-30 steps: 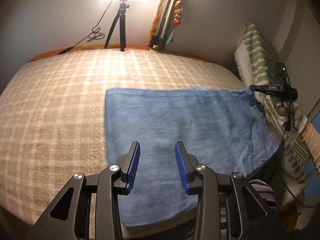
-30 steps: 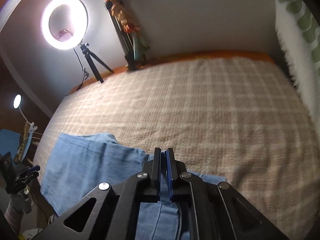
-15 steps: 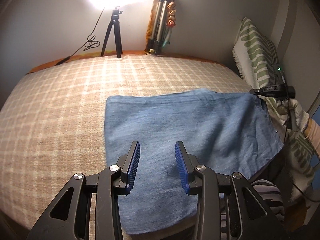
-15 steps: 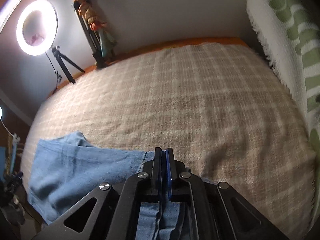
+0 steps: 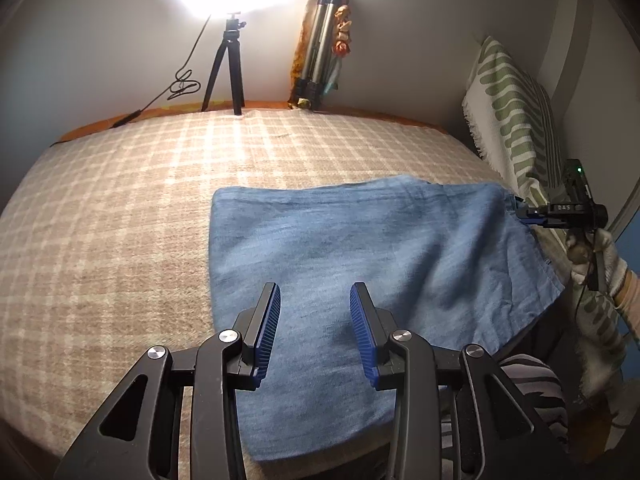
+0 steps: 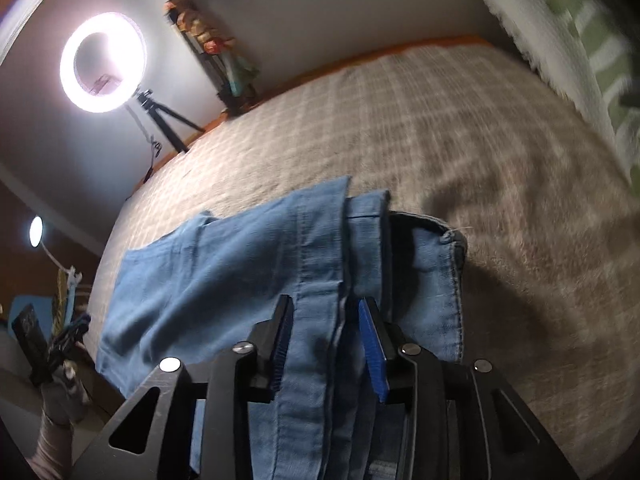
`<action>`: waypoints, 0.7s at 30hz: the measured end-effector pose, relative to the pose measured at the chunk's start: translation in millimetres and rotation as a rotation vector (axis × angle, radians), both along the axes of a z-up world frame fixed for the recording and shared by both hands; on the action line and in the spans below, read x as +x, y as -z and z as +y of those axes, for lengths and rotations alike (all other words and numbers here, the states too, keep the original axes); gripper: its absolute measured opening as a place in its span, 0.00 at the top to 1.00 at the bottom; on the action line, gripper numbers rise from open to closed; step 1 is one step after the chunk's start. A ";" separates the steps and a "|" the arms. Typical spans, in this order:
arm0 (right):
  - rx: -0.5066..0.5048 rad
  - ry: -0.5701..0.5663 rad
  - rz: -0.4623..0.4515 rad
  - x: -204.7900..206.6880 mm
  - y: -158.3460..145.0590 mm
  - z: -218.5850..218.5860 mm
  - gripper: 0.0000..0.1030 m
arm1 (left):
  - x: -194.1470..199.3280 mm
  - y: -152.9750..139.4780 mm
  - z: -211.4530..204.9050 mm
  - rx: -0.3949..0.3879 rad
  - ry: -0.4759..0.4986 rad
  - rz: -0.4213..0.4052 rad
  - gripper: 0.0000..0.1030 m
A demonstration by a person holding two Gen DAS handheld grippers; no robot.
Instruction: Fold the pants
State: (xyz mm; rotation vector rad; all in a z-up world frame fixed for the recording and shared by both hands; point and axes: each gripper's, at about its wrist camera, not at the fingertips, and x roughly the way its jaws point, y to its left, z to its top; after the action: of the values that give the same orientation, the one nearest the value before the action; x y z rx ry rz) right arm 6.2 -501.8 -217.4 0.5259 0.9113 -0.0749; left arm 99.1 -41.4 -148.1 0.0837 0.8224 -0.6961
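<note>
Pants [image 5: 360, 264] spread flat on the bed [image 5: 120, 208], near its front edge. Behind the pants, at the bed's far edge: ring light [image 6: 103, 62] on a tripod, folded tripod [image 5: 320, 48] just right of it. Right of the pants: patterned pillow [image 5: 516, 120].

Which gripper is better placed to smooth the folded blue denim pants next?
Probably left: the left gripper hovers open over the flat blue denim pants. The right gripper has just been opening, with denim layers between its jaws.
</note>
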 end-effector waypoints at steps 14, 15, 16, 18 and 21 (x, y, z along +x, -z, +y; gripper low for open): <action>-0.077 -0.055 -0.064 -14.2 -27.2 33.5 0.94 | 8.8 11.3 6.8 0.029 -0.031 0.017 0.67; -0.122 -0.050 -0.065 -16.7 -35.2 36.6 0.95 | 8.2 10.8 10.7 0.028 -0.040 0.013 0.67; -0.161 -0.043 -0.057 -18.6 -37.5 36.1 0.95 | 7.5 10.4 13.4 0.028 -0.046 0.009 0.67; -0.190 -0.014 0.008 -17.0 -24.6 25.4 0.96 | 5.7 11.2 18.9 0.032 -0.052 0.004 0.66; -0.156 -0.008 0.075 -11.2 -3.7 20.5 0.94 | 5.5 18.6 21.6 0.067 -0.062 0.012 0.66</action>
State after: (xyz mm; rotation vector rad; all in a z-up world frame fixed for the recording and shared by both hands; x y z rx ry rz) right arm -5.0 -481.3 -213.7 0.3764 0.9723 -0.1586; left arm 104.7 -19.8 -166.7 0.1142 0.8561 -0.6117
